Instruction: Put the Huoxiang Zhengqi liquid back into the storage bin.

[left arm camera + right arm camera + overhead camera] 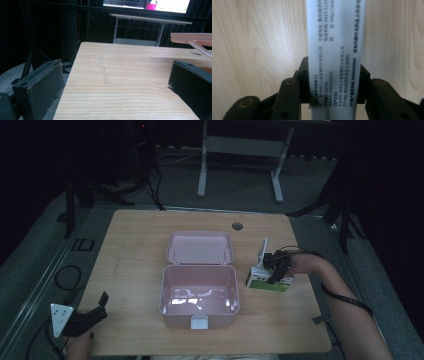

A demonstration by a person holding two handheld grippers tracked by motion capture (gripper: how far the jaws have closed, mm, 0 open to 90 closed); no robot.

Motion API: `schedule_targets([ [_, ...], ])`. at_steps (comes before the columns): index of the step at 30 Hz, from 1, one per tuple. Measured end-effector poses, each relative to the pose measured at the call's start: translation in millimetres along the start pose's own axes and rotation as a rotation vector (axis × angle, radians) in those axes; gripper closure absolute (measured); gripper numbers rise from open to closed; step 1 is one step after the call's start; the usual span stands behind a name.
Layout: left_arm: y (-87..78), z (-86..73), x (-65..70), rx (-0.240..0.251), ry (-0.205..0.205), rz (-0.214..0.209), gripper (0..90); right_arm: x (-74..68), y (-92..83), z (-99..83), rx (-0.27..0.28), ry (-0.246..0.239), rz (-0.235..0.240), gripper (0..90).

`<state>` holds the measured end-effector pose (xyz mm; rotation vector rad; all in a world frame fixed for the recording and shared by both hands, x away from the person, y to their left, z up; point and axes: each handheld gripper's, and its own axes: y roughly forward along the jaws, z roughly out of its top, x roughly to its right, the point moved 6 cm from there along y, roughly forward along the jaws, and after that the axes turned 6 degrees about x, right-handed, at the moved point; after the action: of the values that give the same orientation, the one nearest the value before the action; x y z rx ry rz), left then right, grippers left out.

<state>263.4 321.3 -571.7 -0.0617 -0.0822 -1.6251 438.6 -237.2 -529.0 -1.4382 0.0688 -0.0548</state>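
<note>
A small white and green carton lies on the wooden table, to the right of an open pink box. My right gripper comes down on the carton from above. In the right gripper view its black fingers press on both long sides of the carton, whose white face carries printed text. My left gripper rests at the table's near left corner, jaws wide apart. In the left gripper view nothing but bare table lies between them.
The pink box's lid lies folded back and flat behind it; its edge shows in the left gripper view. A round cable hole sits near the table's far edge. A white desk frame stands on the floor beyond.
</note>
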Motion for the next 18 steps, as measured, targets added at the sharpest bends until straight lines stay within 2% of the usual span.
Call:
schedule_targets([
  [2, 0.0, 0.0, 0.0, 0.0, 0.0, 0.0, 0.2, -1.1, -0.1, 0.2, -0.013, -0.012, 0.0, 61.8],
  [9, 0.1, 0.0, -0.1, 0.0, 0.0, -0.001, 0.2, -11.4, -5.3, 3.2, -0.029, -0.027, 0.041, 62.3],
  [13, 0.0, 0.0, -0.1, 0.0, 0.0, -0.001, 0.2, -17.7, -10.7, 5.1, -0.034, -0.036, 0.034, 62.3],
  [18, 0.0, 0.0, 0.1, -0.001, 0.002, 0.0, 0.2, -27.9, -15.3, 6.9, -0.037, -0.038, 0.048, 62.4],
])
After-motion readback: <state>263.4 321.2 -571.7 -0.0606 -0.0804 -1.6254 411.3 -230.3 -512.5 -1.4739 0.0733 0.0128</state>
